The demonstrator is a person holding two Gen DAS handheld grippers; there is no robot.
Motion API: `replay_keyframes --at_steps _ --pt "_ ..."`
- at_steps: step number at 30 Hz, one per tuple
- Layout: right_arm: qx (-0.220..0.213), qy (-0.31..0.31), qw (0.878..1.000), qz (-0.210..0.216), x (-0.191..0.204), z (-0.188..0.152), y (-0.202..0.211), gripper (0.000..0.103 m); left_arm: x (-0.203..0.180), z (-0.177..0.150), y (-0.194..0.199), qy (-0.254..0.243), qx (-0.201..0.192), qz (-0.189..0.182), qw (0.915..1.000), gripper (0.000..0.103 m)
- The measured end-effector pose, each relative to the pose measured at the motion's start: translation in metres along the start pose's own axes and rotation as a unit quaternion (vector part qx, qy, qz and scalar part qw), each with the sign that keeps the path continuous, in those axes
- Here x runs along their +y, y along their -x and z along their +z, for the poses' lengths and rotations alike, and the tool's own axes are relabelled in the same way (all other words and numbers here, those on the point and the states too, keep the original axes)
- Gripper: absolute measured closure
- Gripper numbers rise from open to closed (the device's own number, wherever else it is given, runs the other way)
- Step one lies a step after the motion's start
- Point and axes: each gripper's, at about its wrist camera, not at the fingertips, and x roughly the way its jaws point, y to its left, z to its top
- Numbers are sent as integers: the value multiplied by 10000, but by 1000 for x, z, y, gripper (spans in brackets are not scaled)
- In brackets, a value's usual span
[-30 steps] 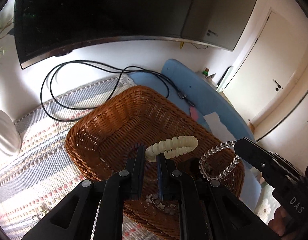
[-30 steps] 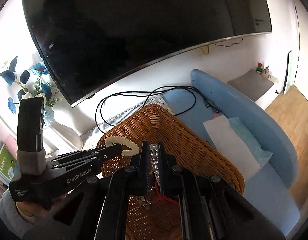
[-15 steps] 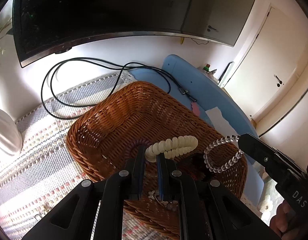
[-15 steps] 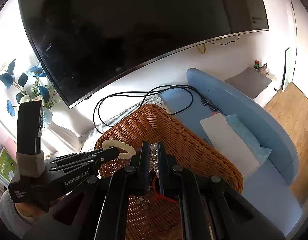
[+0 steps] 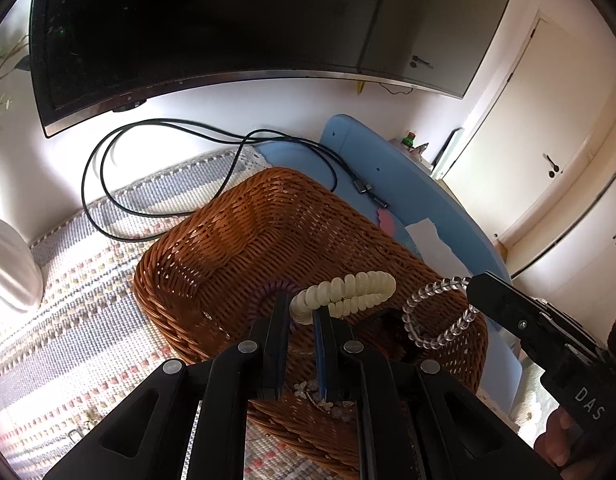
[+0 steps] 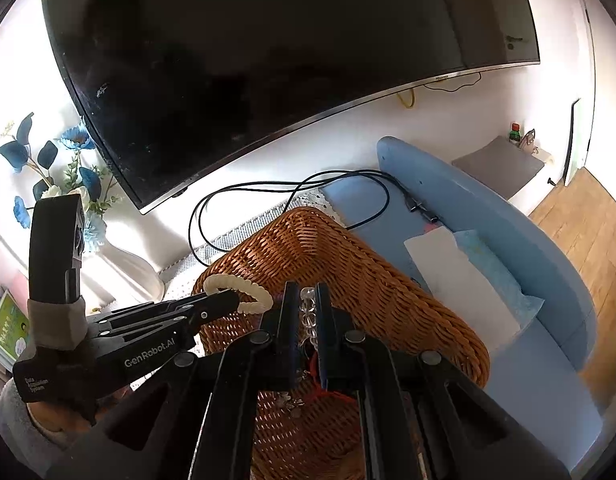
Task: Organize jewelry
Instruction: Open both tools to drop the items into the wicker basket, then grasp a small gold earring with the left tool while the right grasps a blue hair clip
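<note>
A: Starting w/ the left wrist view: striped woven mat (image 5: 68, 320) under a wicker basket (image 5: 236, 248), black cable (image 5: 108, 184) looped by the wall, dark TV (image 5: 228, 20) above, blue board (image 5: 408, 192) & white doors (image 5: 548, 140) to the right.
B: Left tool (image 5: 302, 318)?
A: Clamped on a cream bead bracelet (image 5: 348, 292), held over the basket. Right tool (image 5: 474, 290) comes in from the right w/ a clear bead bracelet (image 5: 436, 316) hanging over the basket rim.
B: Right wrist view?
A: Adds blue flowers (image 6: 48, 160) in a white vase (image 6: 120, 268), wood floor (image 6: 588, 232), paper (image 6: 460, 280) on the board. Clear beads sit pinched btwn its fingers (image 6: 290, 312).
B: Hard to see?
A: Small items on the basket floor, partly blocked, can't ID.
</note>
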Motion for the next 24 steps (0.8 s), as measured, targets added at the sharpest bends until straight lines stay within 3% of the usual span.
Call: replay_keyframes --at_steps 3,4,5,6,7,9,12,15,20,24 --pt "30 -15 10000 -34 -1 0 -1 94 2 0 5 20 -83 -14 10000 91" --pt "23 -40 10000 -30 -1 0 -1 87 5 -1 9 96 -173 -52 9998 88" --pt "26 -63 10000 -57 -2 0 -1 79 9 -2 13 202 -231 -108 9995 73" --pt "28 -80 9999 -91 -2 0 -1 52 15 -2 17 349 -274 -177 9989 61" --pt "13 -116 9998 -142 -2 -1 0 32 24 -4 23 526 -338 -230 9978 40" --pt "-95 -179 9997 -170 -2 -2 3 24 41 -7 36 774 -537 -234 9953 36" --pt "-60 -68 9999 -59 4 -1 4 21 74 -13 61 1065 -843 -115 9907 36" --pt "-55 17 9999 144 13 -3 6 21 111 -24 81 1298 -998 268 9861 36" --pt "190 407 9909 1270 54 -14 6 21 169 -60 92 1852 -750 1070 9740 36" --pt "782 984 9646 2318 107 -42 -4 24 188 -93 80 2020 -289 1315 9701 41"
